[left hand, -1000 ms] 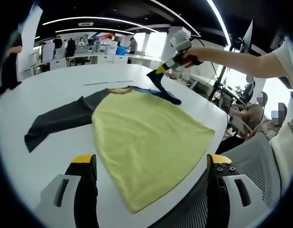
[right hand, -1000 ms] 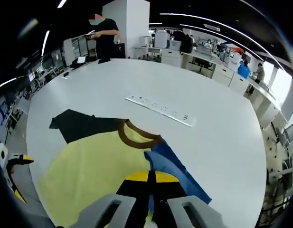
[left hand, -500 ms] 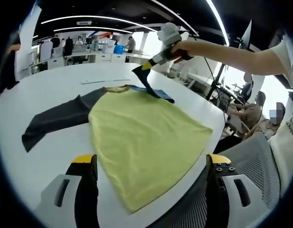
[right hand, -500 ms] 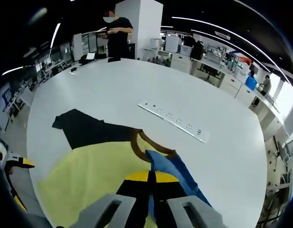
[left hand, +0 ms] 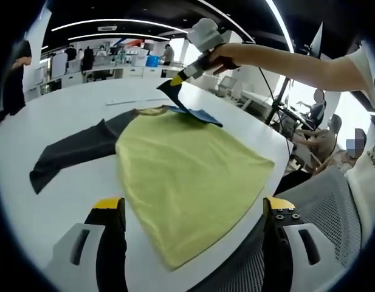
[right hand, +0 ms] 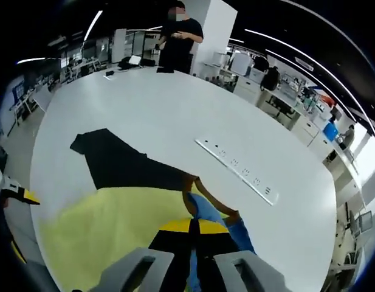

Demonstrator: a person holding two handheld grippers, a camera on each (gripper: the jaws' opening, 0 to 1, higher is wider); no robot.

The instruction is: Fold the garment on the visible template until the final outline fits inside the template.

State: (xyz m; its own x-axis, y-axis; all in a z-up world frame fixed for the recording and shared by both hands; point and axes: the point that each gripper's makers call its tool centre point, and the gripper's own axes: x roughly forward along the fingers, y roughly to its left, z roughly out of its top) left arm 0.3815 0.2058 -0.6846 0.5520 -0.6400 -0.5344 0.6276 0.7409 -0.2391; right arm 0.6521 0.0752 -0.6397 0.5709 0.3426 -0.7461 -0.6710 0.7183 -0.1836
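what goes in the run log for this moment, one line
stage: sleeve fold | right gripper: shut on blue sleeve, lifted over yellow shirt | left gripper: open, idle | dark sleeve: flat on table

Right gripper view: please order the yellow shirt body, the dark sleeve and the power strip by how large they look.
1. yellow shirt body
2. dark sleeve
3. power strip, though it lies farther away, so true size is unsure.

The right gripper (right hand: pixel 194 234) is pinching the garment's blue sleeve (right hand: pixel 206 214); its yellow body (right hand: pixel 108 222) is lying on the white table (right hand: pixel 144 115).
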